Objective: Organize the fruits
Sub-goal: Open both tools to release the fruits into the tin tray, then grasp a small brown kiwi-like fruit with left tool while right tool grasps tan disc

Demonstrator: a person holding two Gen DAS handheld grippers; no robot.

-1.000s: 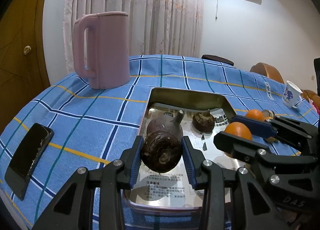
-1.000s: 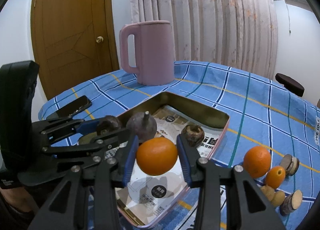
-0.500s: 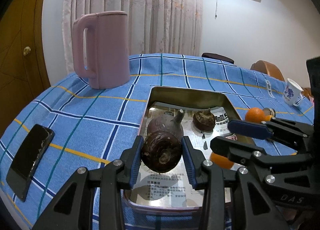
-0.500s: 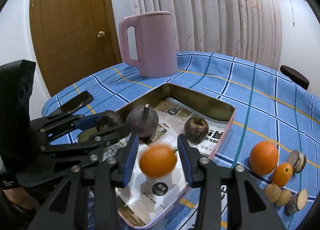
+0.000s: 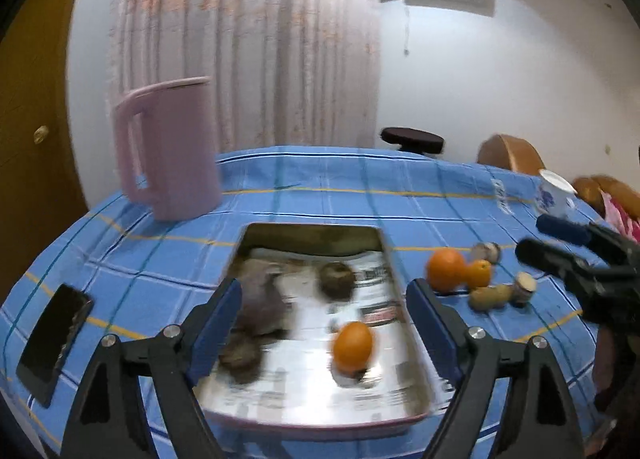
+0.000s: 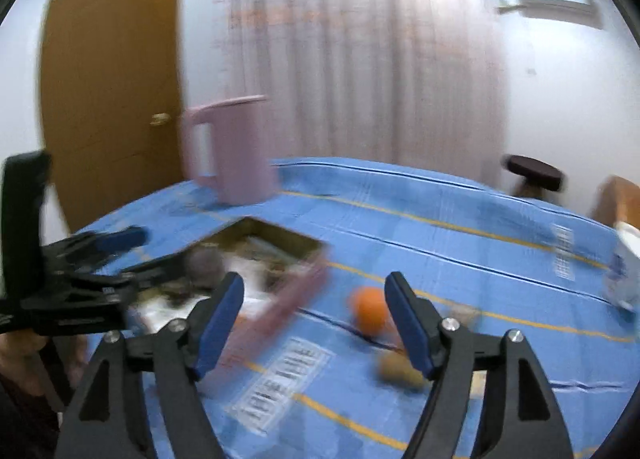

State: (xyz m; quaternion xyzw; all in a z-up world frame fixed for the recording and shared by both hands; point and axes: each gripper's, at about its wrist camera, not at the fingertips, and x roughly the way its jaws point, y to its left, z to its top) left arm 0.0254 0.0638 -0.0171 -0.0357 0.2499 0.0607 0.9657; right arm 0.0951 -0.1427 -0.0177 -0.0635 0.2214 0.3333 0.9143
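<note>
My left gripper (image 5: 324, 307) hangs over the near end of the metal tray (image 5: 312, 229), jaws opening and wide apart, with nothing gripped. Below it in the tray lie a dark brown fruit (image 5: 240, 355), a purple fruit (image 5: 260, 295), a small brown fruit (image 5: 338, 279) and an orange (image 5: 352, 347). My right gripper (image 6: 314, 299) is over the blue cloth to the right of the tray (image 6: 276, 237), jaws opening and empty. Beyond its fingers lies a loose orange (image 6: 370, 315). Both views are blurred.
On the cloth right of the tray lie an orange (image 5: 446, 269), a small orange (image 5: 478, 273) and brownish pieces (image 5: 490, 297). A pink jug (image 5: 168, 151) stands behind the tray. A phone (image 5: 52, 335) lies at the left, a patterned cup (image 5: 554, 195) at the right.
Both grippers have opened. The dark brown fruit and the orange now lie in the tray. The right gripper has swung right, off the tray; the left has drawn back and up.
</note>
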